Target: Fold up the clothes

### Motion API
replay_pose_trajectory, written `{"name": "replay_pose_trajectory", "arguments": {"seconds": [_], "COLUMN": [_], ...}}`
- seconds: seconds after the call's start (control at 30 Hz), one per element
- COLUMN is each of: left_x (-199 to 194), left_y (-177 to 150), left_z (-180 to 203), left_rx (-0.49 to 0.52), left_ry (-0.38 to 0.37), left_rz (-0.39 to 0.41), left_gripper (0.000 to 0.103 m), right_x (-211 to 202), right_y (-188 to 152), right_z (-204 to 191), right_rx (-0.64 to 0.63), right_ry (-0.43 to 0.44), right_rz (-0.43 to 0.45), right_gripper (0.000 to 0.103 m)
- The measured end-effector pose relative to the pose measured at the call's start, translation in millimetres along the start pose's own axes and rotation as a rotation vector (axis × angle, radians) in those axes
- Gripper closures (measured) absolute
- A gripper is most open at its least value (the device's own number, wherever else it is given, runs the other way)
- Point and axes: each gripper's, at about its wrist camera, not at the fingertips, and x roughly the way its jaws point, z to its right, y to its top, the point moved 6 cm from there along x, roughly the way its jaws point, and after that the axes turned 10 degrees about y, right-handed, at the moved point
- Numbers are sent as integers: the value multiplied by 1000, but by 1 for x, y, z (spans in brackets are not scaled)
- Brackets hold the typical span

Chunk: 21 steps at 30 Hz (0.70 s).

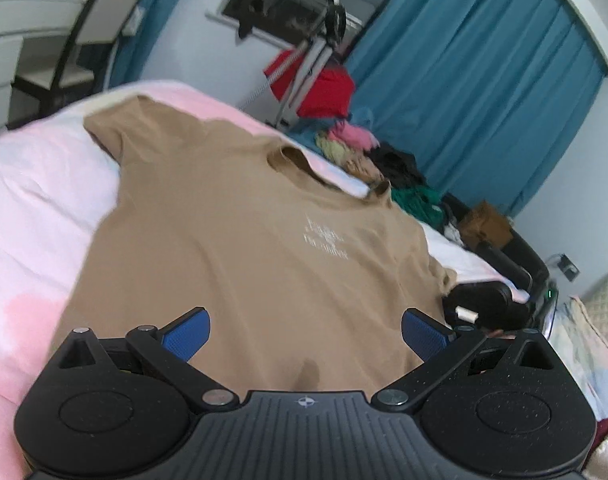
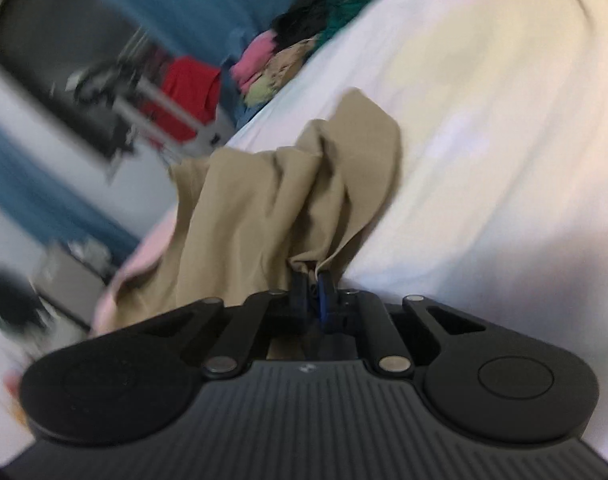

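Our right gripper (image 2: 312, 280) pinches the tan T-shirt's (image 1: 240, 248) edge to fold it; our left gripper (image 1: 305, 334) hovers spread above the bed (image 1: 40, 184).

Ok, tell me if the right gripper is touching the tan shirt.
Touching. The right wrist view shows the right gripper shut on a bunch of the tan shirt, fabric pinched between its fingers.

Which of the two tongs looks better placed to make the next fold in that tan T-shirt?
Probably the right tongs: they are shut on a bunched edge of the tan T-shirt, lifting it off the bed. The left tongs are open above the hem, gripping nothing.
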Motion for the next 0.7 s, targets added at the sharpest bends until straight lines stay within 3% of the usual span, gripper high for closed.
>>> {"name": "replay_pose_trajectory", "arguments": {"seconds": [0.17,0.33,0.47,0.53,0.6,0.63,0.67,0.7], "left_x": [-2,-7,-9,-10,-10,-11,-11,-12], "left_y": [-5,-10,-14,-15,-16,-16,-16,-17], "left_z": [11,20,22,21,18,17,16,15], "left_rx": [80,148,183,186,182,176,169,162], "left_ry": [3,11,26,35,48,53,56,60], "left_rz": [21,54,69,67,61,57,56,56], "left_gripper": [0,0,0,0,0,0,0,0], "right_x": [-30,-72,-102,-113,-123,-127,-125,-121], "right_y": [26,63,76,75,69,64,59,54], "right_z": [-4,9,20,31,47,55,61,64], "right_rx": [-180,-333,-387,-332,-185,-107,-32,28], "right_ry": [-116,-282,-346,-310,-182,-112,-59,-24], "right_rz": [-19,16,94,120,140,145,128,104], "right_gripper": [95,95,94,93,92,83,56,40]}}
